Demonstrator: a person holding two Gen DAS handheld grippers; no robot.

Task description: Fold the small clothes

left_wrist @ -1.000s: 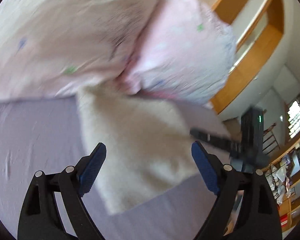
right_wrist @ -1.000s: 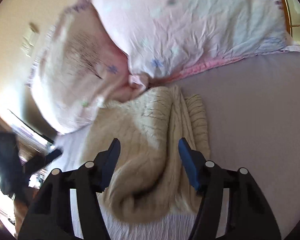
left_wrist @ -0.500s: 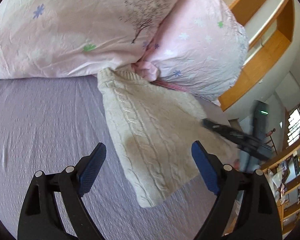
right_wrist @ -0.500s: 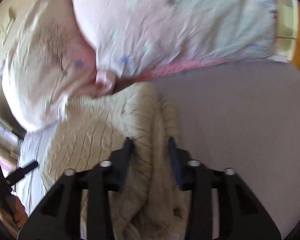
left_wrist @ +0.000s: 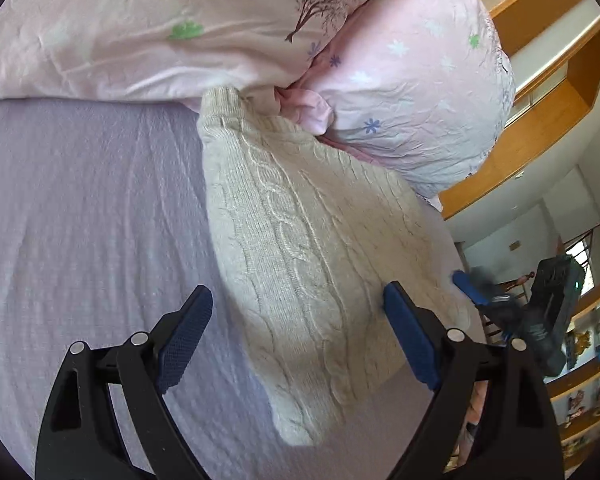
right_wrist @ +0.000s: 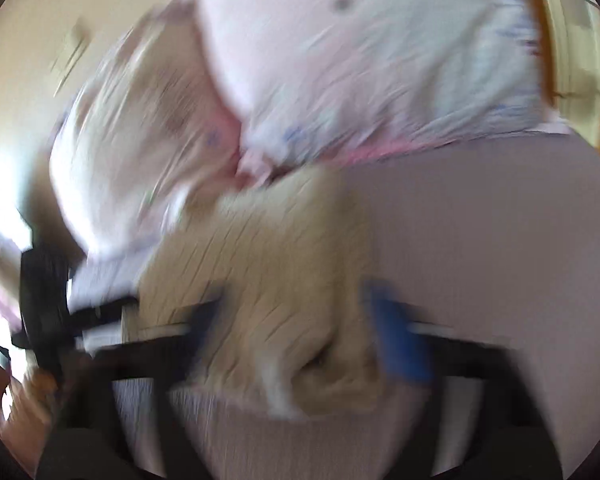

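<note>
Cable-knit sweater (left_wrist: 300,240), crinkled cotton pillows (left_wrist: 420,100)

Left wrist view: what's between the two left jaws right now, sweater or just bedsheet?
Both. In the left wrist view the open left gripper frames the cream cable-knit sweater on its right half and bare lilac bedsheet on its left.

pink pillows (left_wrist: 220,32) | lilac bedsheet (left_wrist: 80,220) | wooden headboard (left_wrist: 540,120) | shelves (left_wrist: 592,360)

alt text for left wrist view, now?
A folded cream cable-knit sweater lies on a lavender bedsheet, its top against two pink pillows. The open left claw hovers over its lower end; wooden shelving stands at right.
</note>
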